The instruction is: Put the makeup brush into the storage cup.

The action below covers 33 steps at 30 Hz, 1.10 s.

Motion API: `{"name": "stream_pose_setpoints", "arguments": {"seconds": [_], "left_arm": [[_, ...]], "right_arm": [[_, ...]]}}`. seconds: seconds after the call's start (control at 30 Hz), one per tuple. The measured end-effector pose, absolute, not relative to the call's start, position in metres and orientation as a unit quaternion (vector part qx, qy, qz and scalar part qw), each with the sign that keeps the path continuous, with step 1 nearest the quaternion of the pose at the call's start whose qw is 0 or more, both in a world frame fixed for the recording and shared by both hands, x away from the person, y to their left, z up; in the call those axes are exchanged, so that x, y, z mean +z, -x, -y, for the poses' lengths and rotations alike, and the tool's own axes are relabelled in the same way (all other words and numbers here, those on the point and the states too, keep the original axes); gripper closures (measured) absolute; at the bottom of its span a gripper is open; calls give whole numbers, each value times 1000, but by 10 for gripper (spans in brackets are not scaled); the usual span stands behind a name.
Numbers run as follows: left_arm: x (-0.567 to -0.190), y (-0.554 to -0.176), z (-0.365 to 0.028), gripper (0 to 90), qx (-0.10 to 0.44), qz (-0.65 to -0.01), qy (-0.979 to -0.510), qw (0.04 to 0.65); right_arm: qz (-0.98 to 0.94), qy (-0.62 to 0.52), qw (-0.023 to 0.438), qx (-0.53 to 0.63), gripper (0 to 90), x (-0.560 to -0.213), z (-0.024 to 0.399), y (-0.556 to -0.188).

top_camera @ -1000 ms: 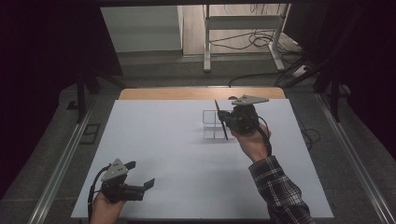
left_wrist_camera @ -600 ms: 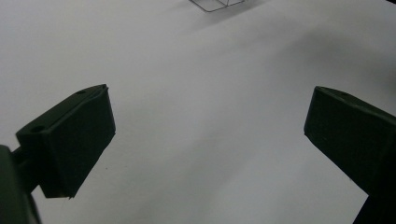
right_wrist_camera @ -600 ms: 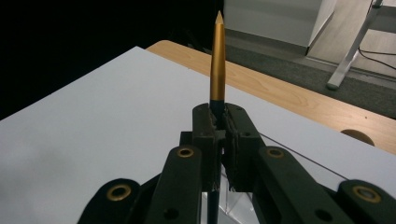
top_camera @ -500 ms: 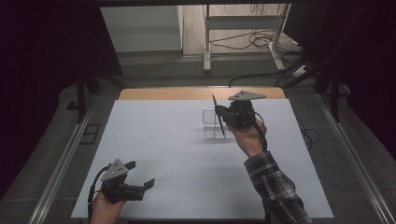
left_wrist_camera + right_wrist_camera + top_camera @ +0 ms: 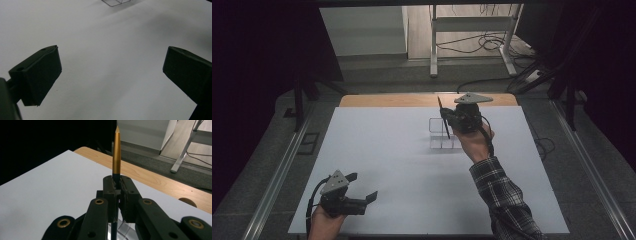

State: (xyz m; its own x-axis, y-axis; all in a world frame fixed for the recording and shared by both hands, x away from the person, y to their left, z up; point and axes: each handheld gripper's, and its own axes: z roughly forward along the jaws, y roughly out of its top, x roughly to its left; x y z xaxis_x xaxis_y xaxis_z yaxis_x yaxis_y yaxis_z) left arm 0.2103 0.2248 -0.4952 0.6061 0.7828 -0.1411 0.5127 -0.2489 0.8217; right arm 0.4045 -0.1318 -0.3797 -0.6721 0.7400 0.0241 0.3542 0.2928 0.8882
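Over the far middle of the white table top (image 5: 377, 165), I hold my right gripper (image 5: 451, 119) with its jaws pinched tight on a slim dark pen with a gold, pointed cap (image 5: 116, 152). The grip sits partway along the barrel so the pen stands close to upright, gold tip up and a little tilted in the high view, its lower end hanging down below the jaws. I judge that I keep it upright like this because the small clear plastic box with open compartments (image 5: 439, 136) stands right beneath and just in front of the gripper, and a pen goes into such a holder end first. The pen's lower end is near the box's rim; whether it has entered a compartment I cannot tell. My left gripper (image 5: 362, 192) rests low near the near left corner of the table, jaws spread wide with nothing between them, well apart from the box, which shows far off at the top of its own view (image 5: 115, 2); I judge it is simply waiting out of the way.
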Motion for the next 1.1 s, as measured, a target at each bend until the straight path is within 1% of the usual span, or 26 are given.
{"name": "stream_pose_setpoints", "arguments": {"seconds": [0.5, 1.1], "left_arm": [[-495, -210, -225, 23, 151, -417, -776, 449], [-495, -210, -225, 24, 151, -416, -778, 447]], "right_arm": [[-775, -349, 209, 483, 834, -377, 122, -415], [-773, -349, 213, 484, 834, -384, 106, -430]]}}
